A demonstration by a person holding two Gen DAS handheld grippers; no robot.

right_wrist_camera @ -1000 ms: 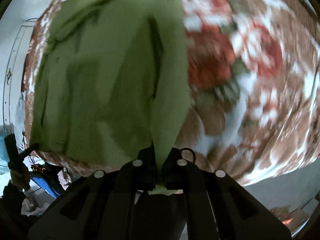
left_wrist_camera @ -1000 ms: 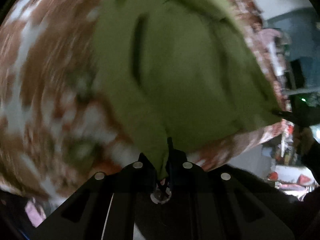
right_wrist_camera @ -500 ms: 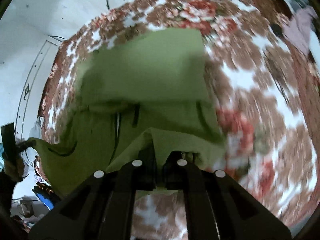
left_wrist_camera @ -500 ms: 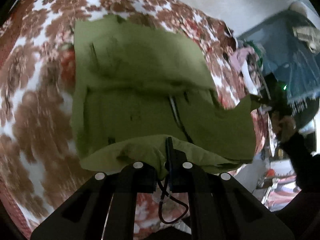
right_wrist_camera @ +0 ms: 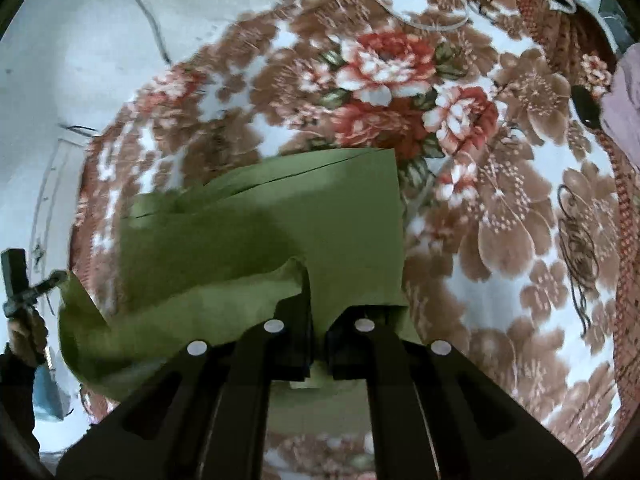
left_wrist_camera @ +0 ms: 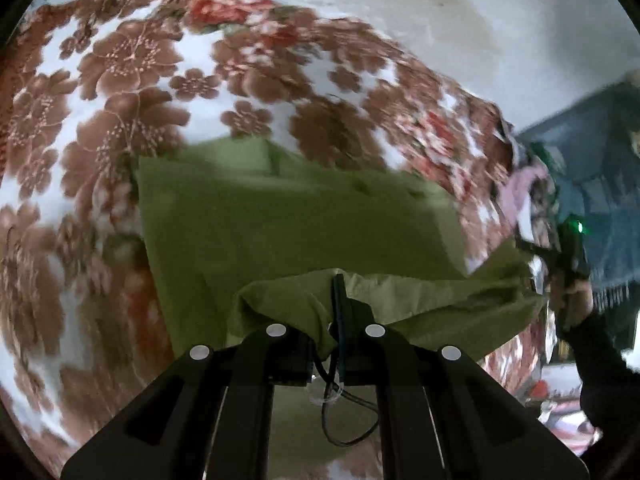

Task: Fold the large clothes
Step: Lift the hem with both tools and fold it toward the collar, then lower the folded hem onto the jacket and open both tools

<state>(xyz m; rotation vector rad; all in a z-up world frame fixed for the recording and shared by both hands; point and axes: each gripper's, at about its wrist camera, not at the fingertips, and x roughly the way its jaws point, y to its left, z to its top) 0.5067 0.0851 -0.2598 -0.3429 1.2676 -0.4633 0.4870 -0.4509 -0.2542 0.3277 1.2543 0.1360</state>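
Left wrist view: your left hand-held gripper [left_wrist_camera: 338,300] was clamped on the green garment's [left_wrist_camera: 300,216] edge, above the floral bed [left_wrist_camera: 120,92].

Right wrist view: your right hand-held gripper [right_wrist_camera: 318,312] pinched the other corner; through the blur, a slipping corner might skew the fold.

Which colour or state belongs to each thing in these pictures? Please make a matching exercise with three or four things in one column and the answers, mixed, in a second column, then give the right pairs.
Things
1. large cloth garment
2. thick flowered blanket
3. left gripper
4. crumpled cloth at the blanket's edge

Colour or state
A. pale pink
B. olive green
C. jaws shut on a gathered green edge
D. brown and red blossoms on white

Pairs: 1-B, 2-D, 3-C, 4-A
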